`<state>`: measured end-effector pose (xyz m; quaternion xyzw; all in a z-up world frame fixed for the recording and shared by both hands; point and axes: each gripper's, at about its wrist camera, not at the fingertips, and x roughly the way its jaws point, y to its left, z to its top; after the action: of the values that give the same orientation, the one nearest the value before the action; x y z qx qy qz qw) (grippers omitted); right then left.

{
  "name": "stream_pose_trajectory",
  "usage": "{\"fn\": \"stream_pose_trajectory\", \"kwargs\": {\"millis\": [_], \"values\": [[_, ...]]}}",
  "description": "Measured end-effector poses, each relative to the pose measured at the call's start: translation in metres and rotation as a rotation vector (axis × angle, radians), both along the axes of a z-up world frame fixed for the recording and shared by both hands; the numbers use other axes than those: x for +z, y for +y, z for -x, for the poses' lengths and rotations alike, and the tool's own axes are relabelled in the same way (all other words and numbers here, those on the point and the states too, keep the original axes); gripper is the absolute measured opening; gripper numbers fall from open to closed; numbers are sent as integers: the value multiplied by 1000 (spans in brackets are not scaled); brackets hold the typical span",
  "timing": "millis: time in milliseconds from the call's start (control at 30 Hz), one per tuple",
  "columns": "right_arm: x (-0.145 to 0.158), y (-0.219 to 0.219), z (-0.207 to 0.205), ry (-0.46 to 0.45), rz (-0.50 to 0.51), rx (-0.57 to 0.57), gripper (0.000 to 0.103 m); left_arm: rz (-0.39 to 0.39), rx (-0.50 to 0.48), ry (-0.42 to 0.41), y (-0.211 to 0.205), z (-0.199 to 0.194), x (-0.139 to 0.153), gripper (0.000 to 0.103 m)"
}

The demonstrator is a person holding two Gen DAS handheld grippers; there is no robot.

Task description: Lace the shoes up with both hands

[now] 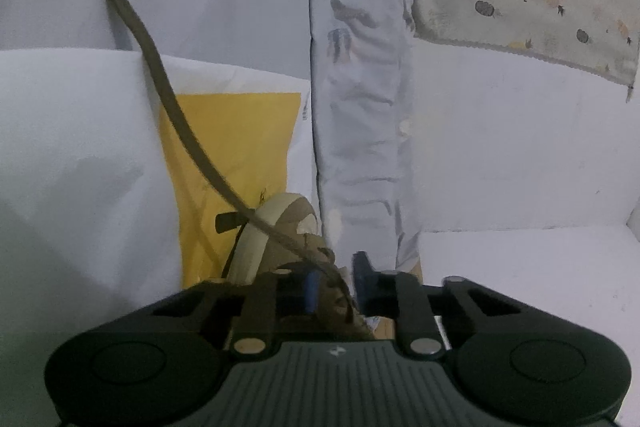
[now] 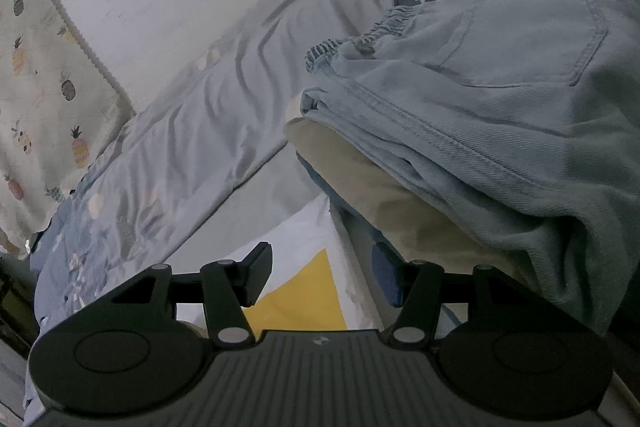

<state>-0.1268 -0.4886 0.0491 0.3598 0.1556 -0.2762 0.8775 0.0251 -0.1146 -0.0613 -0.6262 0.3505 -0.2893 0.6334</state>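
Lacing is underway on the tan canvas shoe with a cream rubber sole [image 1: 280,239], which sits just beyond the left hand-held gripper [image 1: 336,279]; its blue-padded fingers [image 1: 311,287] look nearly together on the flat olive-brown shoelace [image 1: 168,95], though the contact is partly hidden. That lace rises taut up and to the left, so steady tension should probably be kept. Only the right wrist view shows the right hand-held gripper [image 2: 320,275], fingers apart and holding nothing, facing pale blue jeans [image 2: 500,87] on the bed, with no shoe visible.
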Motion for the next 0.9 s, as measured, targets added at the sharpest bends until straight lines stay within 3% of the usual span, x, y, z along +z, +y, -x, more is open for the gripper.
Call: {"fn": "stream_pose_trajectory", "kwargs": {"millis": [233, 567, 900], "values": [[1, 0, -1, -11, -17, 9, 58, -6, 46, -16, 10, -4, 1, 4], [2, -3, -1, -20, -32, 8, 58, -75, 116, -67, 22, -7, 12, 1], [-4, -15, 3, 4, -40, -31, 58, -197, 135, -214, 28, -9, 47, 0]]}}
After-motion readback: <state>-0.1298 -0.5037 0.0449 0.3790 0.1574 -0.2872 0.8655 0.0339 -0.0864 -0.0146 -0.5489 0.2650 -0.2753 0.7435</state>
